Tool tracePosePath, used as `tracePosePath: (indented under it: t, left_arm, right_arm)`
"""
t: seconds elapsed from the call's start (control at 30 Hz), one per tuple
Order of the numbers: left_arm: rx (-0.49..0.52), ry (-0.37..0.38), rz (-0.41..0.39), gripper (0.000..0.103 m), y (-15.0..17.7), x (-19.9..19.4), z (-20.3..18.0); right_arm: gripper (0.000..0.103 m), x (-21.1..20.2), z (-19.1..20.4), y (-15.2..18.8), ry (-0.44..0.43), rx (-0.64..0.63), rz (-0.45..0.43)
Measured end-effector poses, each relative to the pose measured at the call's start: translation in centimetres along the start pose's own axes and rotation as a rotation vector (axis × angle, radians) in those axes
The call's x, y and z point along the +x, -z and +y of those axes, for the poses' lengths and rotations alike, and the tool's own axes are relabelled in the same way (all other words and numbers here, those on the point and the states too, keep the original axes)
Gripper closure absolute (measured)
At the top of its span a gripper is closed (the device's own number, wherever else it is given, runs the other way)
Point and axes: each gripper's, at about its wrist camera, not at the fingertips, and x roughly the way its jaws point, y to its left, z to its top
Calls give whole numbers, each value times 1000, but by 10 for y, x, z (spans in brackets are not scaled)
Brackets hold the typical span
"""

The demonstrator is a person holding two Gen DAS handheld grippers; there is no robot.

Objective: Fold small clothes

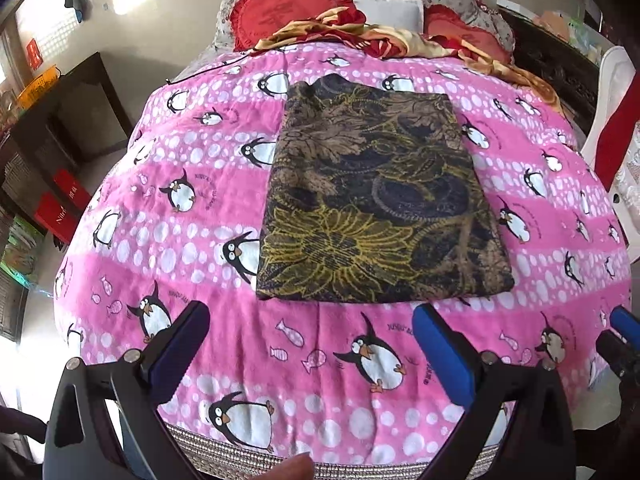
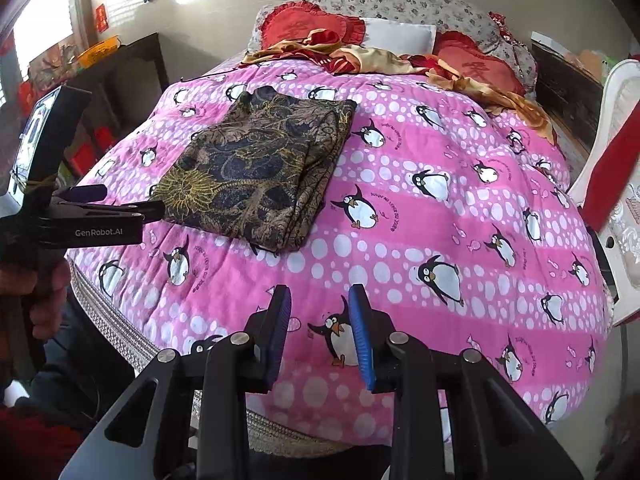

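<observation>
1. Bedroom scene: bed (image 1: 224,320) covered with a pink penguin-print blanket (image 1: 192,184), both wrist views looking along it toward the headboard end.
2. Far end, well ahead of both sets of jaws: red heart-shaped cushions (image 1: 276,12), a white pillow (image 1: 394,11), and a crumpled red-and-gold cloth (image 1: 384,42).
3. Folded garment (image 1: 376,200), dark fabric with gold/brown floral print, lies flat on the blanket as a neat rectangle. Layered fold edges show along its right side in the right wrist view (image 2: 264,168).
4. Left gripper (image 1: 312,344): jaws spread wide, nothing between them. Garment sits straight ahead, its near edge just beyond the fingertips, not touching.
5. Right gripper (image 2: 320,332): jaws parted to a narrow gap, nothing held. They hover over bare blanket; a penguin print shows between the blue pads (image 2: 362,340).
6. Relative to the right jaws, the garment is ahead and to the left, well apart.
7. Left gripper also shows side-on at the left edge of the right wrist view (image 2: 132,208), tips just beside the garment's near corner; contact can't be told from that angle.
8. Right gripper's blue tip is at the far right edge of the left wrist view (image 1: 624,320), beside the left jaws.
9. Dark wooden furniture (image 1: 88,104) to the left of the bed, white chair (image 2: 616,184) to the right.
</observation>
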Motion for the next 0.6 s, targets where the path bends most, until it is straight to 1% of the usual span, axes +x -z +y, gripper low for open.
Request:
tracePosePath:
  t: [0.13, 0.43, 0.5, 0.6]
  left_arm:
    - [-3, 15, 2, 0, 0, -1, -1]
    - [11, 16, 6, 0, -1, -3, -6]
    - [15, 23, 8, 0, 0, -3, -7]
    - [17, 36, 13, 0, 2, -2, -6]
  right_arm:
    - [68, -6, 3, -3, 3, -15, -19]
    - [68, -11, 5, -10, 1, -28, -45]
    - [68, -8, 4, -10, -1, -21, -38]
    - [65, 1, 0, -11, 15, 16, 6]
